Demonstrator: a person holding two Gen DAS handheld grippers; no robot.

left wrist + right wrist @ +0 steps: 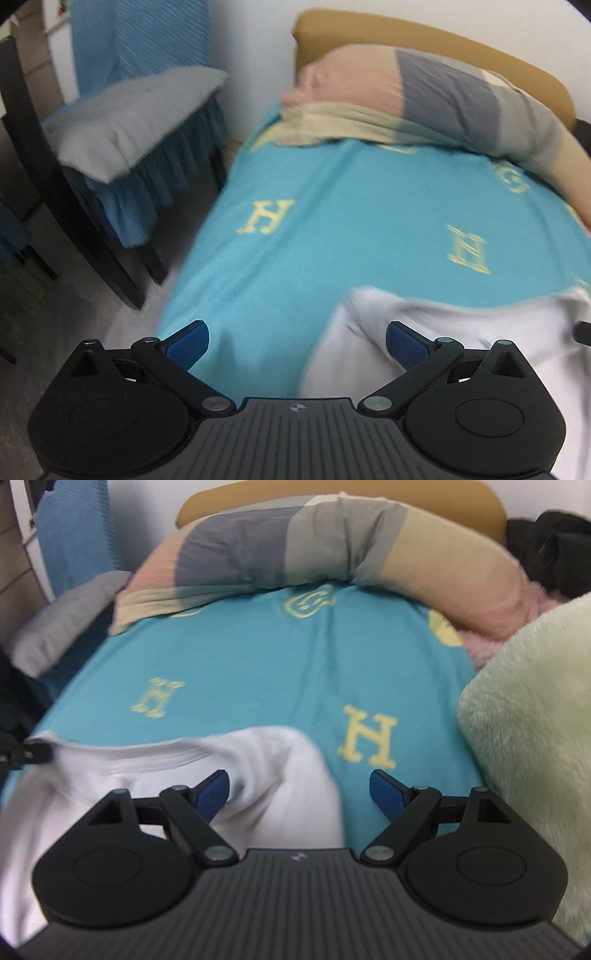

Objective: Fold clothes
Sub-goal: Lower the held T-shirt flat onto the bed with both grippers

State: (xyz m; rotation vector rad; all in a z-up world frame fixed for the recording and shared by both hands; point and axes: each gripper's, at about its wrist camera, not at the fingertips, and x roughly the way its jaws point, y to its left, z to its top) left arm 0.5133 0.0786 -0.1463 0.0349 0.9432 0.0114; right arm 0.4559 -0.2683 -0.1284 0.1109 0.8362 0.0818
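Note:
A white garment [461,332] lies on the turquoise bed sheet [332,221] near the bed's front edge. My left gripper [297,341] is open and empty, just above the garment's left edge. In the right wrist view the same white garment [240,775] lies under my right gripper [299,792], which is open and empty over the garment's right edge. The tip of the other gripper [33,755] shows at the garment's far left edge.
A striped pillow [295,554] lies against the tan headboard [332,494]. A pale green fluffy blanket [528,738] fills the bed's right side. A chair with a grey cushion [129,122] and blue cover stands left of the bed. Dark clothing [546,546] lies at the far right.

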